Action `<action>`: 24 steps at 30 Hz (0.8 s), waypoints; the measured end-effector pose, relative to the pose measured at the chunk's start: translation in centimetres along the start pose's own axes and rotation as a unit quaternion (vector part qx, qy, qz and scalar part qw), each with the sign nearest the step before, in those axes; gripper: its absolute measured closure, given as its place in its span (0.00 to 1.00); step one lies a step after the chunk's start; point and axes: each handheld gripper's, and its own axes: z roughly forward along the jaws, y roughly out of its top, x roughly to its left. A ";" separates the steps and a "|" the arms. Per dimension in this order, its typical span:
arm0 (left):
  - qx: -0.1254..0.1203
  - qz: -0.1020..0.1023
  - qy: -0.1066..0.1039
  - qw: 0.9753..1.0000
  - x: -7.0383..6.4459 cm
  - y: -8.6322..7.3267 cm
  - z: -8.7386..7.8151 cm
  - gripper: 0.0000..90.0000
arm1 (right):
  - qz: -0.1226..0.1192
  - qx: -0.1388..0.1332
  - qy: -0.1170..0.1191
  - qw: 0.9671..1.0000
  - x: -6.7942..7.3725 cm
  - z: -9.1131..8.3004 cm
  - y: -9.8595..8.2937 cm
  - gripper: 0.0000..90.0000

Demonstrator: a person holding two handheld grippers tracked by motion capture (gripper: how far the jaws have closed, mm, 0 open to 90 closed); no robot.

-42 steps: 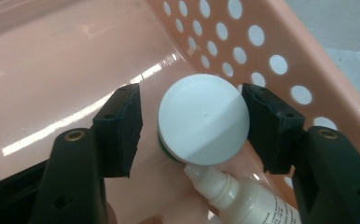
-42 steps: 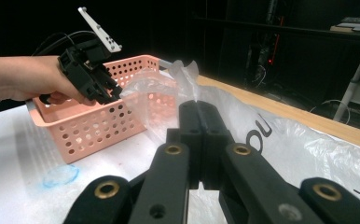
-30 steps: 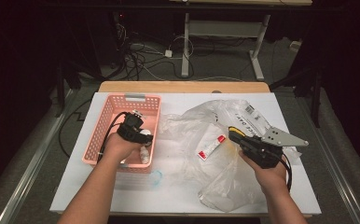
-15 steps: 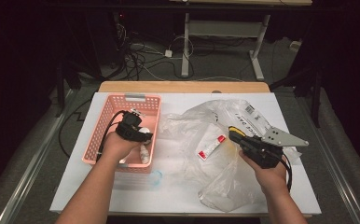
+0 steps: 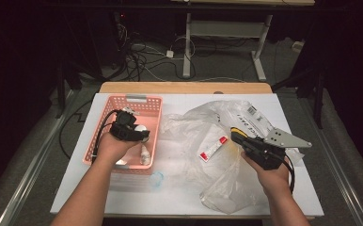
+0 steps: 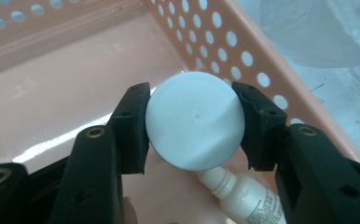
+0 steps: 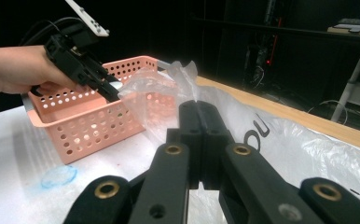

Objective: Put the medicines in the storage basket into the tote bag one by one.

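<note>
Below, white cap [image 6: 194, 126] between jaws — small bottle [image 6: 243, 196] partly hidden, cut off.

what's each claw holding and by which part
Left claw grips a white round cap by its opposite edges, over the basket. Right claw pinches the plastic bag's film.

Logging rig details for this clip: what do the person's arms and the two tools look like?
Both forearms are bare, no sleeves. The left tool and right tool are black, each with two blocky jaws on arms with brass-coloured rivets. A black cable trails from each. The right tool carries a grey three-cornered plate and a yellow mark near its tip.
</note>
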 end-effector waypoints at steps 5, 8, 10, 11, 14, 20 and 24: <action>-0.021 -0.006 -0.004 1.000 -0.2 -0.6 -0.9 0.54 | 0.000 0.000 0.001 1.000 0.1 0.1 0.0 1.00; -0.030 -0.010 -0.005 0.999 -0.2 -1.1 -1.3 0.54 | 0.001 0.001 0.001 1.000 0.1 0.1 0.0 1.00; -0.036 -0.012 -0.006 0.999 -0.2 -1.4 -1.6 0.54 | 0.000 0.000 0.001 1.000 0.1 0.1 0.0 1.00; -0.039 -0.012 -0.006 0.999 -0.3 -1.5 -1.7 0.54 | 0.000 0.001 0.001 1.000 0.1 0.1 0.0 1.00; -0.053 -0.013 -0.008 0.998 -0.5 -1.9 -2.3 0.54 | 0.000 0.000 0.001 1.000 0.1 0.1 0.0 1.00; -0.069 -0.002 -0.006 0.998 -1.4 -2.6 -3.0 0.54 | -0.001 0.002 0.001 1.000 0.1 0.1 0.0 1.00; -0.083 0.007 -0.001 0.997 -2.1 -3.3 -3.4 0.54 | 0.000 0.002 0.001 1.000 0.2 0.1 0.0 1.00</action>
